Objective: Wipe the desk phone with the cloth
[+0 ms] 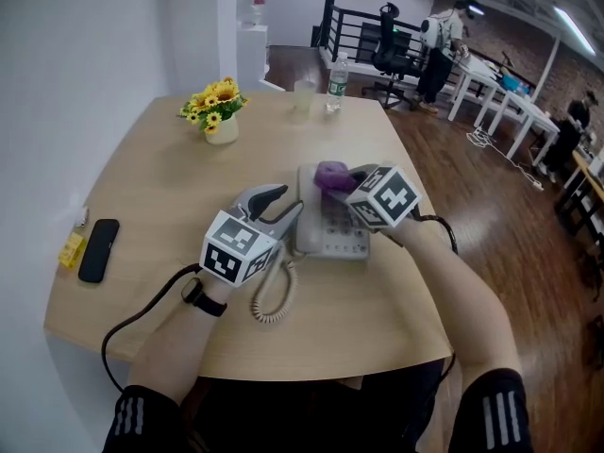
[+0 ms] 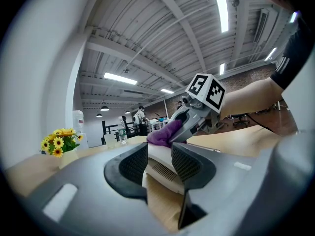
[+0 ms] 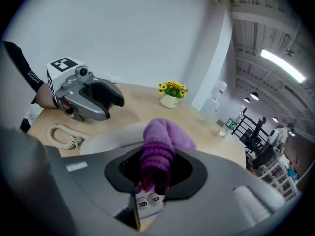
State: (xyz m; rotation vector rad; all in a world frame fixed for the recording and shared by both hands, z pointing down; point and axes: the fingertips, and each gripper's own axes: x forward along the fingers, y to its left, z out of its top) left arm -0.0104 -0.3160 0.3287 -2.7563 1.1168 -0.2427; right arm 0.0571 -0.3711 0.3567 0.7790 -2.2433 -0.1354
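A white desk phone [image 1: 332, 236] lies at the middle of the wooden table. My right gripper [image 1: 342, 179] is shut on a purple cloth [image 1: 330, 174] and presses it onto the phone's far end. In the right gripper view the cloth [image 3: 160, 146] fills the jaws above number keys [image 3: 147, 200]. My left gripper [image 1: 286, 199] is at the phone's left side. Its jaws stand close together on a white part of the phone [image 2: 160, 154] with a slotted grille. I cannot tell whether that part is the handset or the body.
The coiled cord [image 1: 272, 295] loops toward the near table edge. Left edge: a black mobile phone [image 1: 98, 249] and a yellow item [image 1: 72, 250]. At the far end stand a flower pot [image 1: 215, 111], a cup [image 1: 302, 95] and a water bottle [image 1: 334, 85].
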